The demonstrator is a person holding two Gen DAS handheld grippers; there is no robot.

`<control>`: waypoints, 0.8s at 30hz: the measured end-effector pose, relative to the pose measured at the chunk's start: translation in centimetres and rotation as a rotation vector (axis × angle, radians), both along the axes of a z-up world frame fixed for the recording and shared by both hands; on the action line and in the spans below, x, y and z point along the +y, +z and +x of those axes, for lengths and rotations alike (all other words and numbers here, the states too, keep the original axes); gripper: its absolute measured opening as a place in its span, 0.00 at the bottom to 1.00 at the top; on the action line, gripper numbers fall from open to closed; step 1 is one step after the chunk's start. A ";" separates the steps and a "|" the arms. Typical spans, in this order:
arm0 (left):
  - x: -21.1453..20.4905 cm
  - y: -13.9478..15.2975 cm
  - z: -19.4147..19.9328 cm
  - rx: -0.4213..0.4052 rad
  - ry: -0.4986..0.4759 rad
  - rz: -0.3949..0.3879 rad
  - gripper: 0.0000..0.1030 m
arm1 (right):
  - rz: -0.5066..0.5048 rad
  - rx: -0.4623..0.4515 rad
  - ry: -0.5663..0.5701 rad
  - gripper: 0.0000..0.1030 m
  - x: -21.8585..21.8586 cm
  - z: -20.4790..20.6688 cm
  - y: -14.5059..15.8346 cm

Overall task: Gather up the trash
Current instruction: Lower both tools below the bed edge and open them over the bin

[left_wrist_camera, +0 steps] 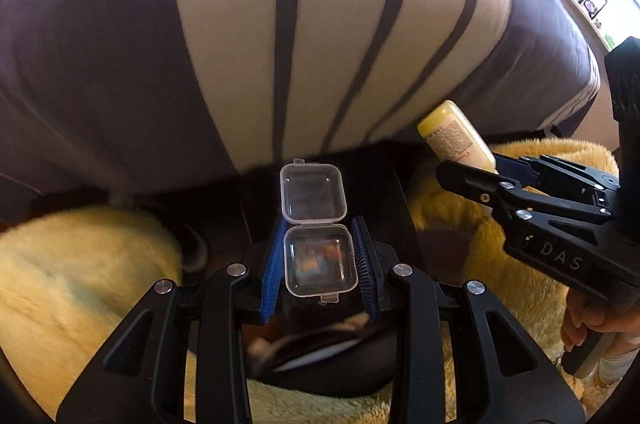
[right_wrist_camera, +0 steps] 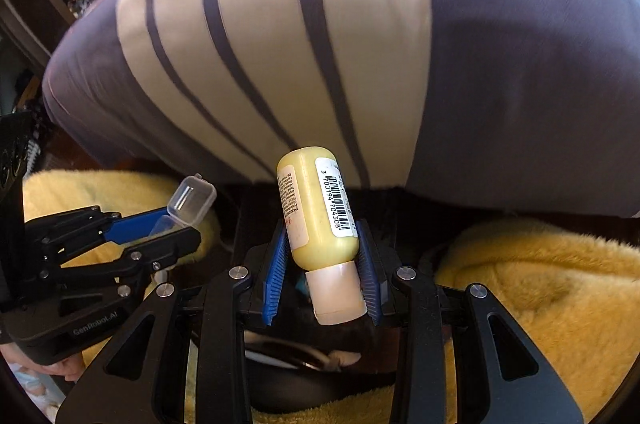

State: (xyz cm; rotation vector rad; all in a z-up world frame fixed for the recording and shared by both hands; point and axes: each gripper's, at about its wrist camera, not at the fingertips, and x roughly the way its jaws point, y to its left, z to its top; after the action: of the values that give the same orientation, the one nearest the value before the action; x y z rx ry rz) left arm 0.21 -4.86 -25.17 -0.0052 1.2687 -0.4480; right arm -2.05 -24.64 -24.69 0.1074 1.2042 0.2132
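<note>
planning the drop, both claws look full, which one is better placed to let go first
Neither clearly: left claw clamps the open clear case, right claw clamps the yellow bottle; no bin shows.

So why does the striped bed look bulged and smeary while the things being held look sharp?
Left wrist view: the fisheye lens bows the striped bedcover and motion blurs it, while the clear plastic box stays crisp. Right wrist view: same bulge and smear, with the yellow bottle sharp enough to read its barcode.
</note>
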 end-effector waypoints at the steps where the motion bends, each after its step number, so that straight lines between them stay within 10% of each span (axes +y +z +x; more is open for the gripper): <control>1: 0.1 -0.5 0.0 0.014 0.001 0.000 0.30 | 0.000 0.013 0.001 0.33 0.1 0.0 -0.4; 14: -0.5 -2.9 0.2 0.102 -0.007 0.017 0.32 | 0.002 0.087 -0.018 0.34 -0.1 0.4 -2.2; 24: -0.2 0.6 0.6 0.005 -0.007 0.019 0.63 | -0.019 -0.023 -0.057 0.36 -1.9 0.4 2.2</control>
State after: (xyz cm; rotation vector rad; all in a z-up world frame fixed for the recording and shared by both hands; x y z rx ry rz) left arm 0.79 -5.05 -24.53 0.0142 1.2783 -0.4422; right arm -1.64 -26.50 -22.53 0.1219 1.1785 0.1524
